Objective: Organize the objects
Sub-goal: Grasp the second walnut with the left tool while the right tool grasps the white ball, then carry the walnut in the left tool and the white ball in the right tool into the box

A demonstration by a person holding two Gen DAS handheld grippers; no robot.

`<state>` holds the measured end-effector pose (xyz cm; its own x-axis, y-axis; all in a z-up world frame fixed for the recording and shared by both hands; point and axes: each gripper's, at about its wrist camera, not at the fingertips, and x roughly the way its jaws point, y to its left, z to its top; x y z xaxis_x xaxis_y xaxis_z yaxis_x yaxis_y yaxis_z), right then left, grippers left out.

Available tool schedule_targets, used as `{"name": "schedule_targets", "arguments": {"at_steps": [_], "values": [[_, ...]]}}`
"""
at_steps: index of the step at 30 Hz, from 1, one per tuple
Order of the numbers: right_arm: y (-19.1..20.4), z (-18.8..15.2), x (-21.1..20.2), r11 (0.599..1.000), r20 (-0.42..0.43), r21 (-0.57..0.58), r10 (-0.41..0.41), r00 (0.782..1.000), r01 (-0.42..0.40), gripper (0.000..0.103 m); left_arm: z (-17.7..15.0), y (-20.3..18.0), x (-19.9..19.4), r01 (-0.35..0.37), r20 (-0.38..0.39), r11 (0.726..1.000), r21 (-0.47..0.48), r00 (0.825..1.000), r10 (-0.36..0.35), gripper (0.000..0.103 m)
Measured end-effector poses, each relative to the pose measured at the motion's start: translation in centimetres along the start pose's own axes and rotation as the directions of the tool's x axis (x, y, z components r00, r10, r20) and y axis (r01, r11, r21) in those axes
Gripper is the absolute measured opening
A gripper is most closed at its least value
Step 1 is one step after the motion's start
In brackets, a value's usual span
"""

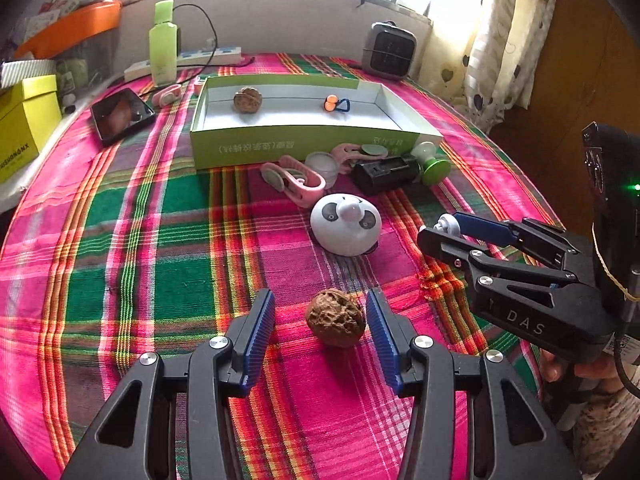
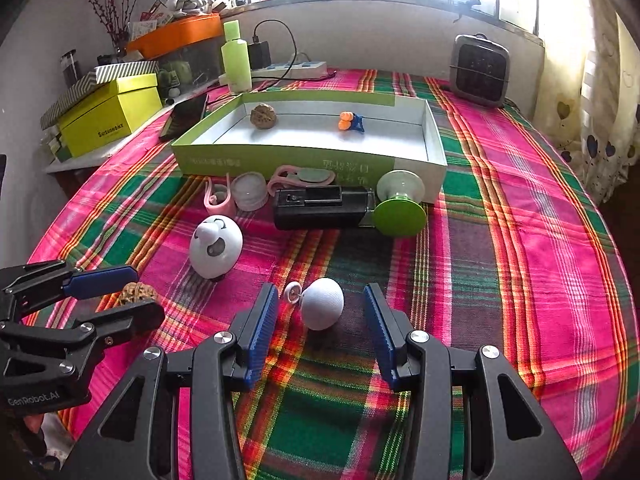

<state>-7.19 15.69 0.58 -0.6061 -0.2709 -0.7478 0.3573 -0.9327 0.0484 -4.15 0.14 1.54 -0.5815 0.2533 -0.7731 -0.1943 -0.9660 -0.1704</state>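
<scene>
Walnut [image 1: 336,317] is sitting on the plaid cloth [image 1: 160,264] between the wide-open left gripper [image 1: 320,332]. Right gripper [image 2: 320,320] is gaping wide around a white egg-shaped toy [image 2: 322,309].

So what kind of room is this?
Probably a room in someone's home: a table in a pink-and-green plaid cloth, heart-print curtains by a bright window, and a small grey space heater.

You have two walnuts: one [image 1: 335,317] on the cloth, one [image 1: 247,99] in the box [image 1: 304,146]. You have three pink clips [image 1: 294,179] [image 1: 358,153] [image 1: 167,95], one panda toy [image 1: 346,224], one white egg [image 2: 322,309], one black case [image 1: 386,174], one green stamp [image 1: 432,164], one clear jar [image 1: 322,164], and one orange-and-blue piece [image 1: 337,104].
</scene>
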Motion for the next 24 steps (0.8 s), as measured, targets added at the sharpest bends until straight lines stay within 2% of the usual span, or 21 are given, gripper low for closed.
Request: {"name": "schedule_targets", "arguments": {"at_steps": [11, 13, 15, 18, 20, 24], "values": [[0.01, -0.04, 0.00, 1.000, 0.001, -0.002, -0.017, 1.000, 0.017, 0.045, 0.00, 0.15, -0.06, 0.008, 0.012, 1.000, -0.002, 1.000, -0.007, 0.046], [0.09, -0.06, -0.02, 1.000, 0.002, -0.006, -0.015, 1.000, 0.015, 0.038, 0.03, 0.19, -0.06, 0.007, 0.015, 1.000, 0.000, 1.000, -0.007, 0.043], [0.13, -0.07, -0.01, 1.000, 0.000, -0.005, -0.012, 1.000, 0.012, 0.036, 0.02, 0.23, -0.04, 0.007, 0.014, 1.000, -0.002, 1.000, -0.007, 0.036], [0.25, -0.10, -0.04, 1.000, 0.002, -0.008, -0.008, 1.000, 0.008, 0.032, 0.02, 0.29, -0.05, 0.011, 0.014, 1.000, -0.001, 1.000, -0.011, 0.032], [0.27, -0.10, -0.02, 1.000, 0.003, -0.008, -0.008, 1.000, 0.008, 0.031, 0.05, 0.27, -0.01, 0.017, 0.012, 1.000, -0.001, 1.000, -0.017, 0.029], [0.21, -0.10, -0.04, 1.000, 0.003, -0.004, -0.005, 1.000, 0.005, 0.031, 0.04, 0.21, 0.02, 0.020, 0.012, 1.000, -0.004, 1.000, -0.020, 0.029]]}}
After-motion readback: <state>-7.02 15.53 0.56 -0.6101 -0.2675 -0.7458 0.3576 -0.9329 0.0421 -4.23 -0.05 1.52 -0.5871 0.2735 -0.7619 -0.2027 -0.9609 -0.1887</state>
